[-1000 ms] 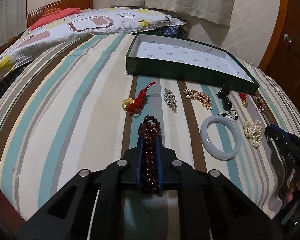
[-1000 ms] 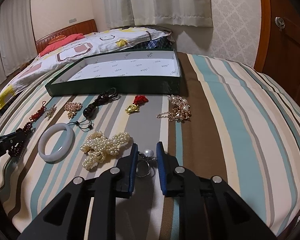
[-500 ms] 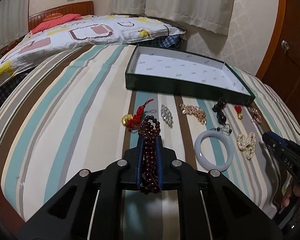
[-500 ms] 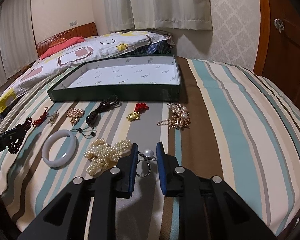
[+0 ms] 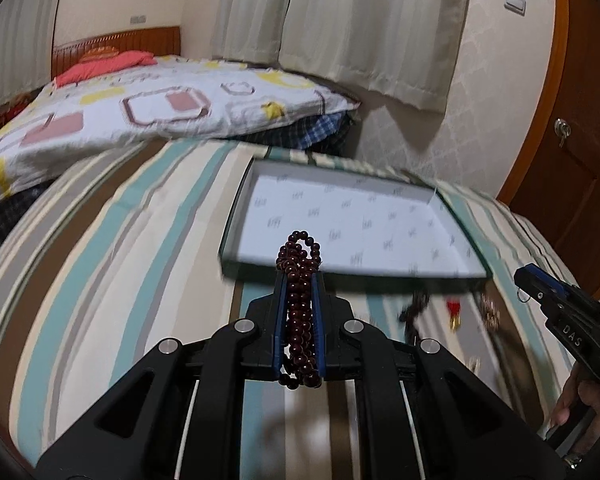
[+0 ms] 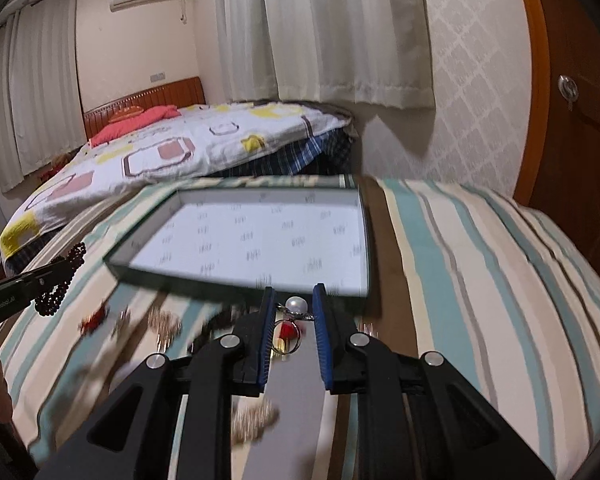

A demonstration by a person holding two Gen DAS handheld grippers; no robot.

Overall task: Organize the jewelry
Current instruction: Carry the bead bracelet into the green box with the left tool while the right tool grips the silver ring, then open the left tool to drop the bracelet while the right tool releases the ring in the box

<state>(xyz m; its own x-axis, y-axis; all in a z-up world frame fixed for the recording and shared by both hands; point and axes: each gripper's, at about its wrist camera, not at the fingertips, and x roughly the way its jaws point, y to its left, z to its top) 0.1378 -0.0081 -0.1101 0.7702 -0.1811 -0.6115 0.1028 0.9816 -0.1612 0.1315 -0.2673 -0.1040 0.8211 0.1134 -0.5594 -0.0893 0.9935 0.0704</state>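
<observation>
the striped bed cover (image 5: 100,264) fills the ground under both tongs, and on it, ahead of and below both sets of fingertips, lies the green box (image 5: 236,216) with its white printed lining; its long axis runs crosswise to the line both tongs point along, so each can reach it by going straight forward over the near wall. seen from the left wrist, the box sits ahead and a little to the right of the left gripper (image 5: 299,276); seen from the right wrist, it sits ahead and a little to the left of the right gripper (image 6: 291,294), whose tips look to be just at the near wall (image 6: 236,280). neither hand seems clearly nearer. the left gripper is clamped on the dark red bead bracelet (image 5: 299,312), which runs lengthwise between the pads, a loop sticking out past the tips and a bunch hanging behind. the right gripper is closed on a pearl keyring piece (image 6: 295,305), held crosswise by its fine chain, with a ring dangling under it. the judged next step is to carry both pieces over the wall and let go inside. the loose jewelry (image 6: 164,322) on the cover below the tongs is smeared by blur, so single pieces are hard to name; some is hidden under the gripper bodies. of the person only part of a hand shows at the frame edge.
</observation>
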